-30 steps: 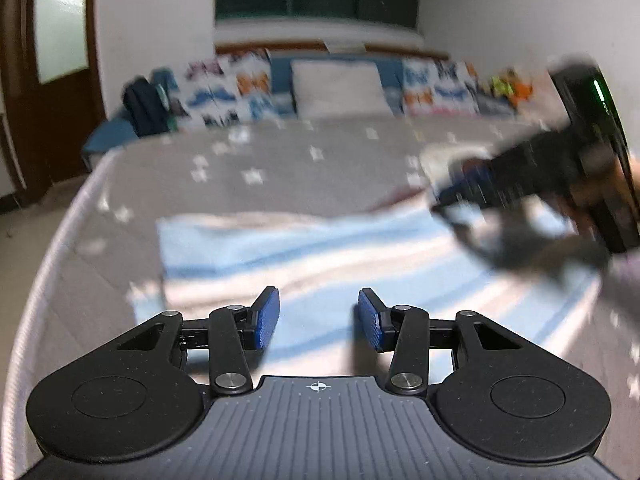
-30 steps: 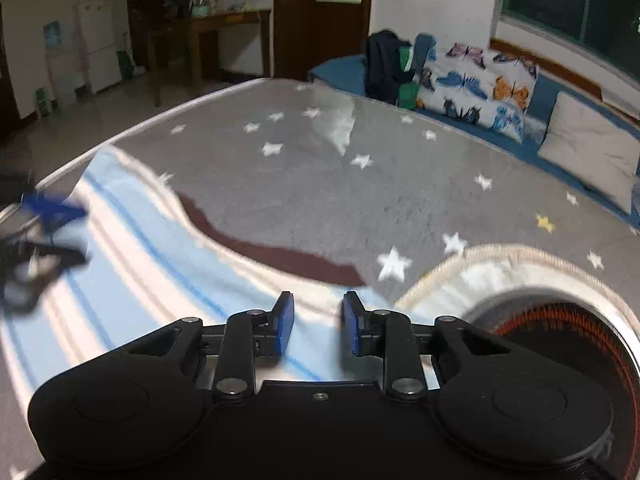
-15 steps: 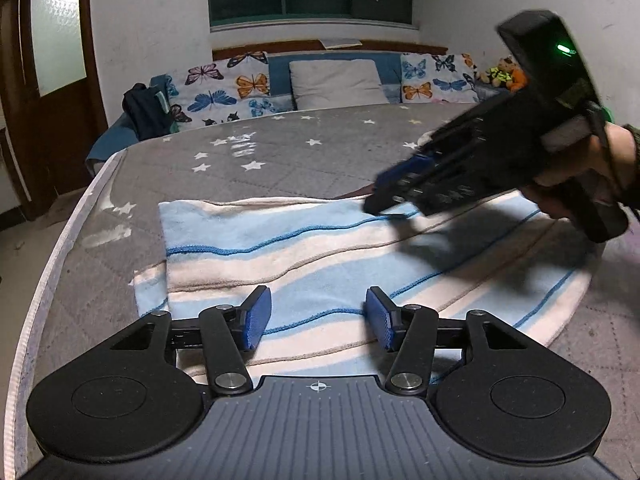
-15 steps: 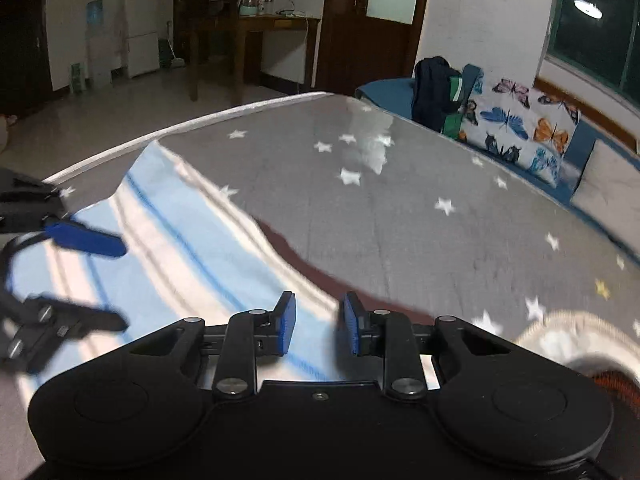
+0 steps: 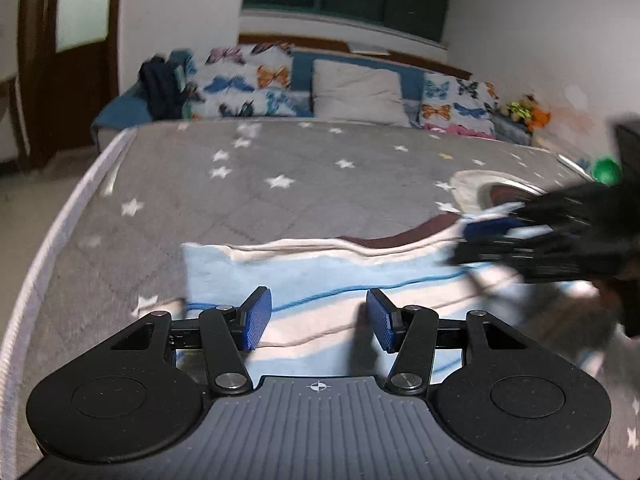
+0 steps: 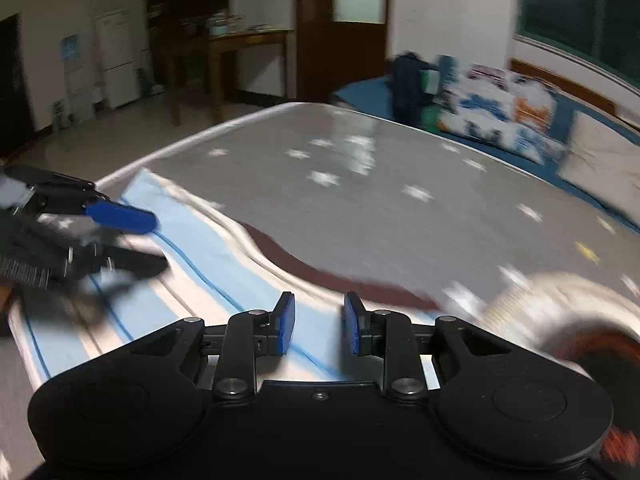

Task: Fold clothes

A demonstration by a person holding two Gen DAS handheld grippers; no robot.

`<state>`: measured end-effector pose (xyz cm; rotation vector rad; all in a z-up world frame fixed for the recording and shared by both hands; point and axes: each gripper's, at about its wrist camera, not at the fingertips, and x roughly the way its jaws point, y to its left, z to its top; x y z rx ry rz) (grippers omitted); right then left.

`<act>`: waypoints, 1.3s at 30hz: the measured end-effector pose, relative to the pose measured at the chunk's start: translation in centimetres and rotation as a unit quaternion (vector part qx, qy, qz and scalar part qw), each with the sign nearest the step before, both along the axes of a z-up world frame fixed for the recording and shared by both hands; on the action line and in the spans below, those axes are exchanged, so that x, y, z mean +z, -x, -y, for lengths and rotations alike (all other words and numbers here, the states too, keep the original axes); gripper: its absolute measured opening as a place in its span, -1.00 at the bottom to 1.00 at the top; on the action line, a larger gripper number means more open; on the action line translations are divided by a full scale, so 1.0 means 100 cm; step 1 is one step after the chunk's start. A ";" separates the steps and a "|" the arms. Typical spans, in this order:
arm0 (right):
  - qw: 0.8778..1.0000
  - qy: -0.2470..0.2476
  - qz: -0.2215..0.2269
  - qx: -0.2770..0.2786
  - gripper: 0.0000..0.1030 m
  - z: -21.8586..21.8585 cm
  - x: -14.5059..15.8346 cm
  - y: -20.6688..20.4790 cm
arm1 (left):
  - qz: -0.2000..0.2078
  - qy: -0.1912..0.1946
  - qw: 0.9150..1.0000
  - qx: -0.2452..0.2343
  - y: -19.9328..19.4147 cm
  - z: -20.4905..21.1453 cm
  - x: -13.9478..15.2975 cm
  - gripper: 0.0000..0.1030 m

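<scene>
One garment [image 5: 320, 280] lies flat on the bed [image 5: 280, 168]: a striped piece in pale blue and cream with thin blue lines, spread across the near part of the grey, star-printed mattress. In my left view it fills the middle, from about 9 o'clock over to 3 o'clock; a dark brown edge [image 5: 400, 238] shows along its far side, toward 1 o'clock.

Over the cloth I carry my left hand-held gripper [image 5: 318, 318], its blue pads set about halfway apart with nothing between them. Whether the fingertips [image 5: 256, 316] brush the fabric below, I cannot tell. My right hand-held gripper [image 6: 318, 328] hovers above the same garment [image 6: 192, 280] near its brown edge [image 6: 320, 276], jaws narrower but still parted, empty, gripping nothing. Each one shows up blurred in the other's camera: the right one at 3 o'clock in the left view, the left one at 9 o'clock in the right view.

Further out, at 2 o'clock in the left view, a second item with a cream rim [image 5: 480, 180] lies on the mattress. Beyond the bed, toward 12 o'clock, butterfly-print cushions [image 5: 248, 84] and a plain pillow [image 5: 360, 94] line a blue bench, with a dark bag [image 5: 160, 88] at 11 o'clock.
</scene>
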<state>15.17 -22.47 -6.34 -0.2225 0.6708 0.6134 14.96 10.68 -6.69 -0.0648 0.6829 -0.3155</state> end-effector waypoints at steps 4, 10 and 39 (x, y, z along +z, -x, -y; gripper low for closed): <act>0.998 -0.001 -0.004 -0.069 -0.44 0.049 -0.006 -0.004 | -0.011 0.035 0.999 0.015 -0.007 -0.010 0.000 0.05; 0.993 -0.027 -0.005 -0.115 -0.44 0.083 -0.005 -0.014 | 0.002 0.028 0.999 0.027 -0.011 -0.007 0.013 0.12; 0.985 -0.057 -0.043 -0.156 0.04 0.123 -0.018 0.045 | -0.012 0.024 0.990 0.136 0.073 -0.051 0.014 0.27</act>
